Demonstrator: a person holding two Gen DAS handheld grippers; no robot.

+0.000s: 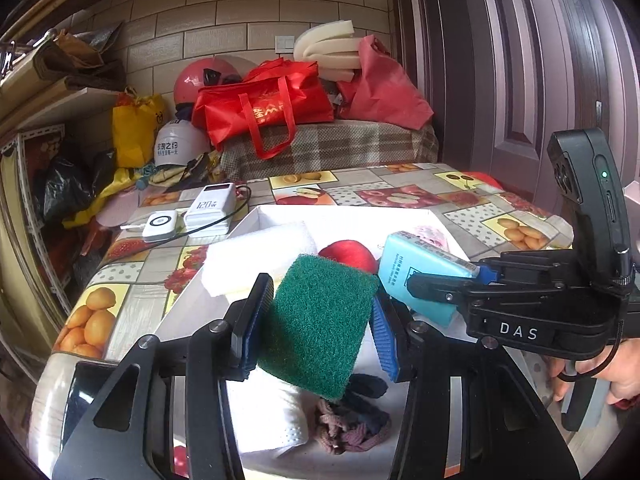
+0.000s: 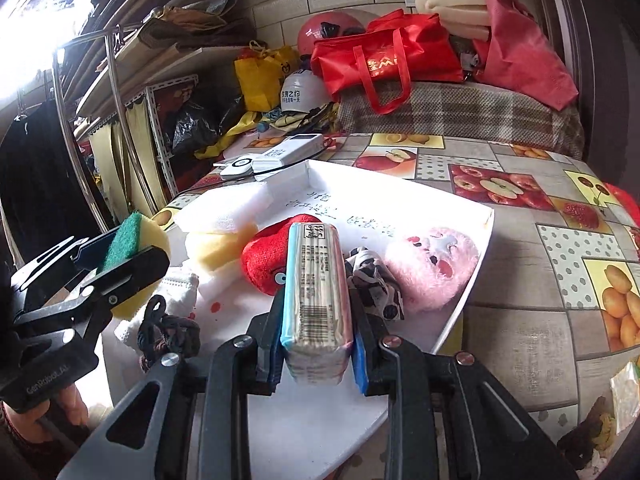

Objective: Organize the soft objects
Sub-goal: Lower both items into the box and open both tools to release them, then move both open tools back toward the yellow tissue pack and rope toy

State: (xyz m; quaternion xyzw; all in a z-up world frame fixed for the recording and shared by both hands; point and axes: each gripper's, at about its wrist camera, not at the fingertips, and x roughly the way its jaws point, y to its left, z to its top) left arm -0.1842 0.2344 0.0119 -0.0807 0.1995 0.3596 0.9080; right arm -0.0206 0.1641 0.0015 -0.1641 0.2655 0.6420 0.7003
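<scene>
Now both grippers are carrying soft things above the white tray [image 2: 472, 248]. Left gripper [image 1: 316, 320] squeezes the green-and-yellow sponge [image 1: 320, 320]. Right gripper [image 2: 318, 344] squeezes the tissue pack [image 2: 316, 292], near the pink plush [image 2: 434, 268]. Next, I think, each must go down into a free spot and let go.

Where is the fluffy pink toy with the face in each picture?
Left wrist view: only a sliver of the fluffy pink plush toy shows, upper middle, behind the light blue tissue pack held in the right gripper.
Right wrist view: centre right, lying in the shallow white cardboard tray, right of the pack in that gripper.
Shared landmark: the red plush toy lying in the tray, left of the pink one.
</scene>
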